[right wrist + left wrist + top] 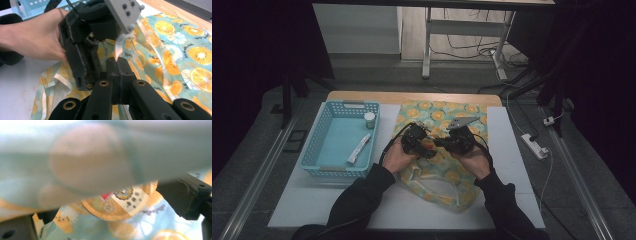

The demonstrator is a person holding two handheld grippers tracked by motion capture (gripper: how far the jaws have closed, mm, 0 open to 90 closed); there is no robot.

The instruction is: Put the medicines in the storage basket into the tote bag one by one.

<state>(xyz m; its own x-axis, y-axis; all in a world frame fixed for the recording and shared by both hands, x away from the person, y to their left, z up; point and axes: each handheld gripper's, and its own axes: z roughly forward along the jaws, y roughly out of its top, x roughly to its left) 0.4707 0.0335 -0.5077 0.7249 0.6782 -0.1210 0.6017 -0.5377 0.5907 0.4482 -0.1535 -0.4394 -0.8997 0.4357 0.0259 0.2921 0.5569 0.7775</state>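
From the high view I have both grippers over the fruit-print bag, which lies flat on the white table just right of the turquoise basket.

My right gripper: jaws pressed together. In the right gripper view the two black jaws meet with no gap, right where the bag's clear plastic handle comes down to them. I read that as a pinch on the handle.

My left gripper: jaws spread. In the left gripper view one jaw sits low at the left edge and the other at the right, well apart, with the orange-slice print of the bag between and below them. A blurred fold of the bag hangs very close to that lens and covers the upper part of the view. I can't tell whether the pads touch the fabric.

The left gripper stands just beside the right one, nearly touching it.

Inside the basket: a small white-capped jar near the far right corner, and a white tube lying along the right side.
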